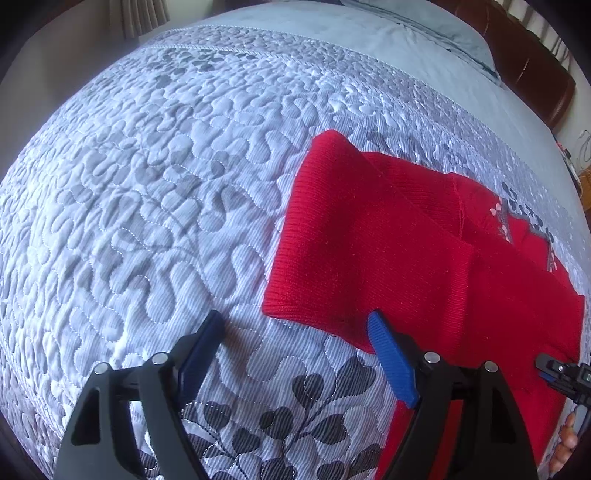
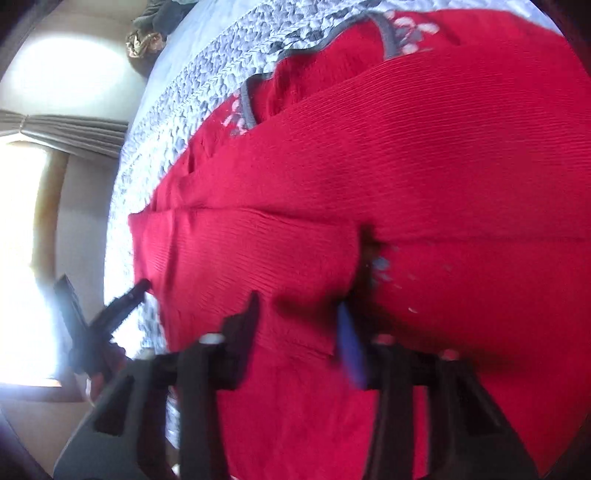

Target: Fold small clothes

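A red knit sweater (image 1: 388, 251) with grey trim and a pale flower pattern lies partly folded on the quilted bedspread (image 1: 147, 192), its sleeve laid across the body. My left gripper (image 1: 295, 328) is open and empty just above the bedspread at the sweater's near left corner. My right gripper (image 2: 299, 317) is open close over the sweater (image 2: 406, 166), and nothing shows between its jaws. The right gripper also shows at the right edge of the left wrist view (image 1: 561, 373). The left gripper shows at the left of the right wrist view (image 2: 122, 302).
A grey pillow (image 1: 424, 26) and a brown headboard (image 1: 532, 62) are at the far end of the bed. A curtain (image 2: 66, 133) and a bright window (image 2: 18, 258) stand beside the bed. The floral quilt extends wide to the left of the sweater.
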Available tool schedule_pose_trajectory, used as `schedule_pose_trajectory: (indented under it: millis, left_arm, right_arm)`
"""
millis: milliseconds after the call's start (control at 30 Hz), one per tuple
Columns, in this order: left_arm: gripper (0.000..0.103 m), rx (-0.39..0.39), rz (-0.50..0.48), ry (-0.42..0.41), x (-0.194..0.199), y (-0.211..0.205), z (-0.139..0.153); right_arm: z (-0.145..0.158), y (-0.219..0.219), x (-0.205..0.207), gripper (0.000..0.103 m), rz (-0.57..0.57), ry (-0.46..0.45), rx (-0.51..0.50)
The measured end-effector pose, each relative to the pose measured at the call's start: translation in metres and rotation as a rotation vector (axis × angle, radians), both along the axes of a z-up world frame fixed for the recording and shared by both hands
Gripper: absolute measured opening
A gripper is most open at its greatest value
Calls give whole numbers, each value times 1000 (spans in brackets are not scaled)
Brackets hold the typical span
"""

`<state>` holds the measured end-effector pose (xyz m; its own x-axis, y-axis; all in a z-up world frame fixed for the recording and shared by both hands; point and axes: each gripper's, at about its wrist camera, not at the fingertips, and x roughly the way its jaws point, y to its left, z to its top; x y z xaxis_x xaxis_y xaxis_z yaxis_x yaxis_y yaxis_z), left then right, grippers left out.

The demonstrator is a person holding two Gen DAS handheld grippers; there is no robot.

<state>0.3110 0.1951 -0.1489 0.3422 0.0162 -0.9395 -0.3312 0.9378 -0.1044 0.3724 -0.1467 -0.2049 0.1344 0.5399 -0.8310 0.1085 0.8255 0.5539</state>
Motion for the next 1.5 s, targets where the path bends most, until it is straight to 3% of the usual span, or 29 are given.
schedule_pose_trajectory:
  millis: [33, 67, 300, 433, 533, 600, 733, 767, 833, 867, 1067, 1200, 1267, 1400, 1467, 1500]
  left_arm:
    - [81, -1, 0, -1, 1, 0, 0]
    - [81, -3, -1, -2, 1, 0, 0]
    - [81, 2, 52, -42, -4, 12, 10]
    - [81, 8, 72, -56, -6, 17, 13]
    - [81, 31, 52, -37, -4, 8, 7]
    - [81, 48, 30, -27, -3, -2, 3]
    - [81, 96, -35, -17, -1, -26, -1]
    - [81, 107, -46, -15, 0, -30, -1]
    - [81, 142, -71, -7, 1, -40, -4]
    - [81, 156, -78, -4, 1, -42, -5]
    - [83, 197, -96, 1, 2, -50, -9]
    - [83, 210, -96, 4, 2, -52, -10]
    - [83, 204, -94, 6, 1, -52, -10]
    - [83, 174, -104, -2, -1, -56, -6]
    - [83, 185, -116, 1, -1, -62, -7]
    - [84, 199, -121, 4, -1, -65, -9]
  right_arm:
    - [1, 2, 0, 10, 3, 4, 27]
    - [4, 4, -1, 9, 12, 0, 47]
    - [72, 3, -1, 7, 55, -155, -34]
    - [116, -33, 6, 7, 28, -236, -180]
    - [125, -72, 12, 7, -26, -240, -296]
    - [121, -99, 15, 7, -75, -214, -357]
    - [83, -137, 21, 11, -124, -142, -401]
    - [73, -141, 21, 17, -114, -124, -423]
    - [61, -143, 22, 46, -112, -95, -469]
    - [58, -144, 22, 47, -113, -98, -469]
    - [52, -167, 9, 42, -184, -73, -336]
    - [47, -174, 3, 12, -186, -53, -416]
    - [52, -179, -4, 13, -222, -55, -380]
    - [58, -173, -10, 38, -188, -67, -328]
    - [55, -172, -10, 37, -177, -53, -339]
    - [54, -172, -9, 19, -168, -51, -359]
